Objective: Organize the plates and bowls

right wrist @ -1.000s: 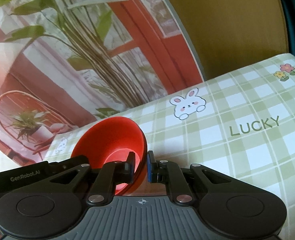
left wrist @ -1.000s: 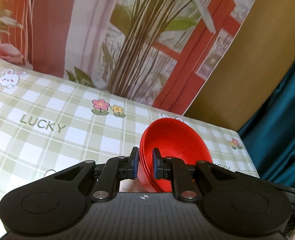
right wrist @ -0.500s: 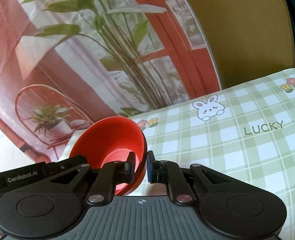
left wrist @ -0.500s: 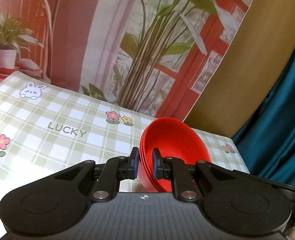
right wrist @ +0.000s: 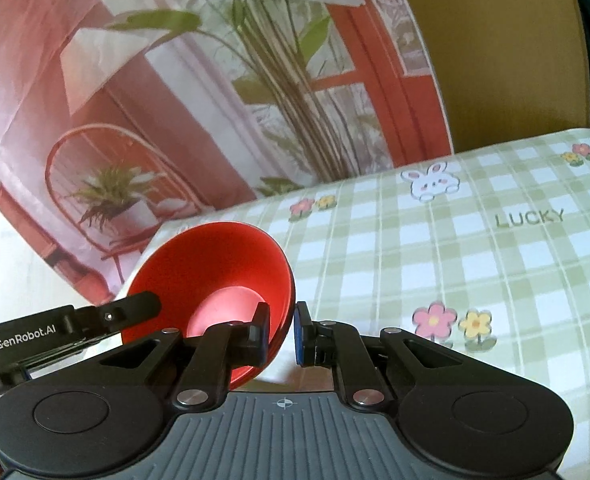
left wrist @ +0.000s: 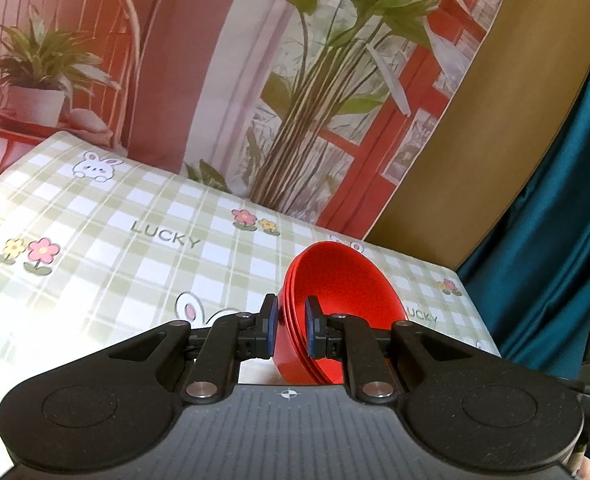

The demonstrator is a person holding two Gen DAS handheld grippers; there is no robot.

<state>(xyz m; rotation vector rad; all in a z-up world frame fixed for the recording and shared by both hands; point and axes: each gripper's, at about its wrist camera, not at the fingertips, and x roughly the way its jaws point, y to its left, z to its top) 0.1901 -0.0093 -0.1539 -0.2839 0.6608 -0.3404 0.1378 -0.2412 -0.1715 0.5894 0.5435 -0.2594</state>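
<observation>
one stack of red bowls (left wrist: 335,304), about four nested going by the rim lines at its near edge, though hard to count for sure. two grippers on it: left gripper (left wrist: 291,326) clamped on the stack's left rim, right gripper (right wrist: 279,332) clamped on the opposite rim, pads pressing the red wall from both sides. stack carried tilted between the two, above the checked tablecloth (left wrist: 135,264) and not resting on it. in the right wrist view, the left gripper's black arm marked genrobot.ai (right wrist: 67,326) crossing in front of the stack's far edge. behind the table, one printed backdrop (left wrist: 279,92) with plants and a red door, one brown panel (left wrist: 495,128), one teal curtain (left wrist: 567,216). on the cloth, printed rabbits, flowers and the word lucky.
</observation>
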